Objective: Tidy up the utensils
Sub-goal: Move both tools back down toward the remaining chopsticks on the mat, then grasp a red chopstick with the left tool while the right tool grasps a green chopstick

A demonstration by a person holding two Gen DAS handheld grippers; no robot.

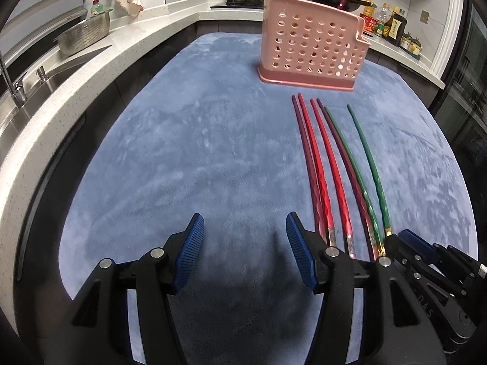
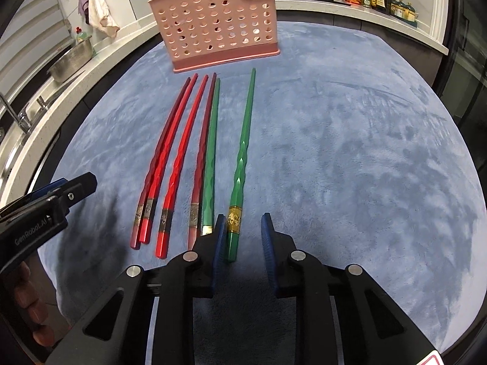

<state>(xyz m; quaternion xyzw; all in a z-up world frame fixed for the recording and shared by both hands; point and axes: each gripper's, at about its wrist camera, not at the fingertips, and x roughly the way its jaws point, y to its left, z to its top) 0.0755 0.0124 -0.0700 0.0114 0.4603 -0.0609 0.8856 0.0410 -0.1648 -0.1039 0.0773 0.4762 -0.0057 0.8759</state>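
Sorting has barely begun: six chopsticks (image 2: 194,158) are seen mid-bench before the rack (image 2: 219,27). Right claw (image 2: 243,234), part-open, straddles one green stick (image 2: 240,164) ungripped; left claw (image 1: 245,249) gapes empty.

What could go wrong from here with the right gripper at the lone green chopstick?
1. The right gripper straddles only the green chopstick's blunt end, off-centre against one pad; once lifted, it may droop or twist.
2. The neighbouring green chopstick lies just beside the left finger and may be nudged.
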